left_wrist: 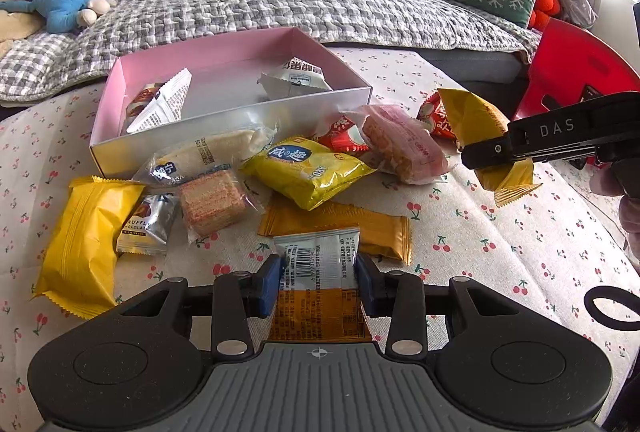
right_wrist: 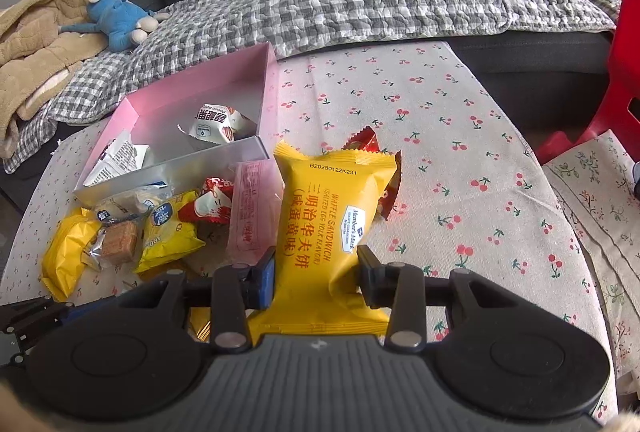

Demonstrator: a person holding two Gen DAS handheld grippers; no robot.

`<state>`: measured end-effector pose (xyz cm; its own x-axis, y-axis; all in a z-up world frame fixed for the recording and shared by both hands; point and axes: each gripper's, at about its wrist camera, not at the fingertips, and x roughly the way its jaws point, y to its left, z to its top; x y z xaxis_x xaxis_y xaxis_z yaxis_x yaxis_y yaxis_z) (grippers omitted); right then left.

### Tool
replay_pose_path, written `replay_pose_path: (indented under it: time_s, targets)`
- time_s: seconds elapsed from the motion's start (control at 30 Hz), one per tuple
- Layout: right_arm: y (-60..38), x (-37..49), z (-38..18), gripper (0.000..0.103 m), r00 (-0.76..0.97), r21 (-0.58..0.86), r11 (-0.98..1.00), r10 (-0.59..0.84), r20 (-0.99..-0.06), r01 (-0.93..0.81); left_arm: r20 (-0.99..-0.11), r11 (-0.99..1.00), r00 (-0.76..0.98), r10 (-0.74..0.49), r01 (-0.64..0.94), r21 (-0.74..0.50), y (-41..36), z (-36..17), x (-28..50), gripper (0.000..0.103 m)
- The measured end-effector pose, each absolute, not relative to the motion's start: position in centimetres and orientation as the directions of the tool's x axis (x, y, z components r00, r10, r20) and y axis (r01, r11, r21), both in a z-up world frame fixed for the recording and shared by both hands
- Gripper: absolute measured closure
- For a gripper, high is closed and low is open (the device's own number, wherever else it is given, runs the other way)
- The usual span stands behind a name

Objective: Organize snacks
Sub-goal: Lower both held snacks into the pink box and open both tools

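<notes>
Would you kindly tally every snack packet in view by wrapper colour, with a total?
Yellow or orange packets: 4
Red packets: 2
Pink packets: 1
White packets: 2
Clear packets: 2
Silver packets: 2
Total: 13

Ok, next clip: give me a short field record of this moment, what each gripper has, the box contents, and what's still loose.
left gripper: shut on silver-and-orange packet, low over the tablecloth
right gripper: shut on yellow waffle sandwich pack, lifted off the cloth
pink box: open, two white-wrapped snacks inside
loose snacks: pile in front of the box, including a yellow cracker bag and a pink-wrapped biscuit pack
surface: cherry-print tablecloth
</notes>
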<state>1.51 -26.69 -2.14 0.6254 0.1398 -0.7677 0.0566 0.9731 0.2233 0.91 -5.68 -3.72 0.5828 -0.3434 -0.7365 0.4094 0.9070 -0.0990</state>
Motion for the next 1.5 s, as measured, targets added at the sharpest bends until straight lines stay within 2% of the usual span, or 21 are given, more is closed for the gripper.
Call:
replay_pose_path:
  time_s: [0.47,0.7,0.87,1.07,1.3,1.5]
  targets:
    - [-24.1,2.7,0.5,0.066,0.630,0.324,0.944,0.286,-0.722,-0.058,-0.685,0.917,0.637,-0.354,0.379,-0.122,-4.3,0.0,2.2,0.066]
    - [-22.5,4.8,1.6,0.066,0.635,0.337,0.938,0.309,-0.708,-0.081,-0.666,0.933,0.666,-0.336,0.334,-0.136,-3.0,1.8,4.2,0.066]
    - [-21.3,6.9,2.1,0.066,0.634,0.352,0.931,0.329,-0.700,-0.095,-0.662,0.944,0.679,-0.318,0.295,-0.151,-2.1,2.7,6.7,0.066]
    - [-21.1,10.1,1.5,0.066,0.601,0.409,0.910,0.367,-0.710,-0.073,-0.661,0.962,0.704,-0.260,0.251,-0.112,-1.4,2.9,10.8,0.066]
    - [-21.0,13.9,1.4,0.066,0.609,0.393,0.917,0.352,-0.711,-0.070,-0.649,0.976,0.732,-0.206,0.202,-0.082,-0.6,2.5,15.8,0.066]
    - [-20.7,17.5,0.3,0.066,0.588,0.417,0.907,0.365,-0.722,-0.052,-0.676,0.983,0.718,-0.166,0.178,-0.052,-0.9,1.4,19.9,0.066]
